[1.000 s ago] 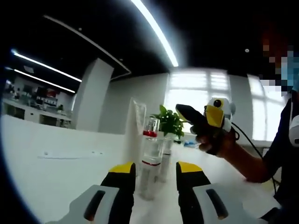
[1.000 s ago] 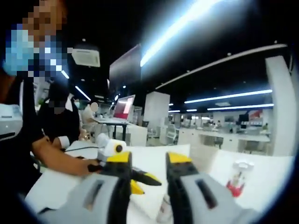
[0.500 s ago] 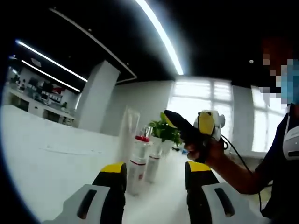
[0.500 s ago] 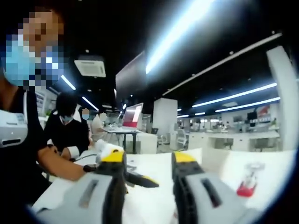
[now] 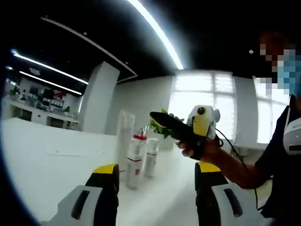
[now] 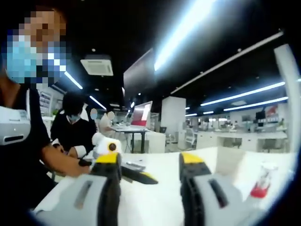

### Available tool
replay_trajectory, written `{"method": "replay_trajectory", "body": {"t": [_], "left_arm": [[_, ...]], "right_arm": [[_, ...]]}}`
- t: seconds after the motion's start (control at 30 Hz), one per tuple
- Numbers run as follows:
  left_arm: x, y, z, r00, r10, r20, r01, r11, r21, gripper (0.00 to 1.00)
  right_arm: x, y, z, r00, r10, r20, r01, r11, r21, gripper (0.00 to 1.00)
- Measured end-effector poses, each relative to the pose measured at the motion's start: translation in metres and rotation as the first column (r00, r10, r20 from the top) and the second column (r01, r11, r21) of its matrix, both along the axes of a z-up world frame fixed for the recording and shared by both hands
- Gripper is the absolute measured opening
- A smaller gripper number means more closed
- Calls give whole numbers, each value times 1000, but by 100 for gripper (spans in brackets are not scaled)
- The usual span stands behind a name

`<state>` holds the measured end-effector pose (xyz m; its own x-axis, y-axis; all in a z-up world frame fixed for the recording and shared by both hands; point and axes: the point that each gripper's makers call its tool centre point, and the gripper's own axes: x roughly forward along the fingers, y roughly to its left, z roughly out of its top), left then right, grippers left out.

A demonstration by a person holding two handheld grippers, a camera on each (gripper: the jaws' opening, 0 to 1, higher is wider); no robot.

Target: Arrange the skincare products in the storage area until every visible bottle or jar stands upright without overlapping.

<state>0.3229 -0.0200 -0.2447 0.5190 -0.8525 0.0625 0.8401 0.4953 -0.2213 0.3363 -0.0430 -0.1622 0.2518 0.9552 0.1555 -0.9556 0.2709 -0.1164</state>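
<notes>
Left claw (image 5: 157, 174) is up off the white bench (image 5: 42, 160), jaws spread wide, nothing between them. Dead ahead, around 11 o'clock from the claw's midline in the left gripper view, stands the little cluster of skincare products: a tall clear tube (image 5: 123, 136), a red-capped bottle (image 5: 135, 157) just beside it, and a second clear bottle (image 5: 151, 155) tucked close behind. All three have their long axes vertical, upright on the bench, near one another, though whether they touch is too blurred to call.

The right claw (image 5: 162, 123) reaches in from 2 o'clock, held in the person's hand (image 5: 200, 148), hovering above and to the right of the bottles; from here one cannot tell how far its jaws stand apart. In the right gripper view its own jaws are wide and empty (image 6: 149, 162), and a red-based bottle (image 6: 262, 181) sits at 4 o'clock near the edge.

The left claw looks nearer and squarely lined up, so a straight push forward would likely meet the red-capped bottle first.
</notes>
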Motion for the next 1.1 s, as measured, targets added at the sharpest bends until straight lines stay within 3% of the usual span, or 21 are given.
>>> {"method": "replay_trajectory", "body": {"t": [0.17, 0.37, 0.57, 0.77, 0.83, 0.93, 1.1], "left_arm": [[-17, 5, 2, 1000, 3, 16, -3, 999, 38, 71], [-35, 20, 12, 999, 25, 30, -26, 999, 29, 79], [-48, 30, 19, 998, 46, 47, -47, 998, 29, 90], [-64, 40, 21, 996, 55, 65, -59, 997, 52, 99], [-70, 45, 23, 995, 64, 74, -69, 996, 63, 99], [-78, 55, 26, 994, 78, 77, -82, 995, 58, 99], [-85, 73, 22, 990, 122, 73, -127, 990, 64, 100]], "right_arm": [[-4, 4, -2, 1000, 21, -1, -21, 1000, -8, 53], [-10, 12, -6, 999, 45, -2, -45, 999, -28, 61], [-20, 16, 2, 997, 83, -2, -83, 997, 5, 73], [-25, 21, -1, 994, 109, -18, -109, 994, -2, 84], [-31, 27, -4, 991, 133, -33, -133, 991, -8, 94], [-39, 35, -10, 987, 156, -23, -157, 987, -38, 99], [-44, 37, -10, 984, 176, -27, -177, 984, -33, 100]]}}
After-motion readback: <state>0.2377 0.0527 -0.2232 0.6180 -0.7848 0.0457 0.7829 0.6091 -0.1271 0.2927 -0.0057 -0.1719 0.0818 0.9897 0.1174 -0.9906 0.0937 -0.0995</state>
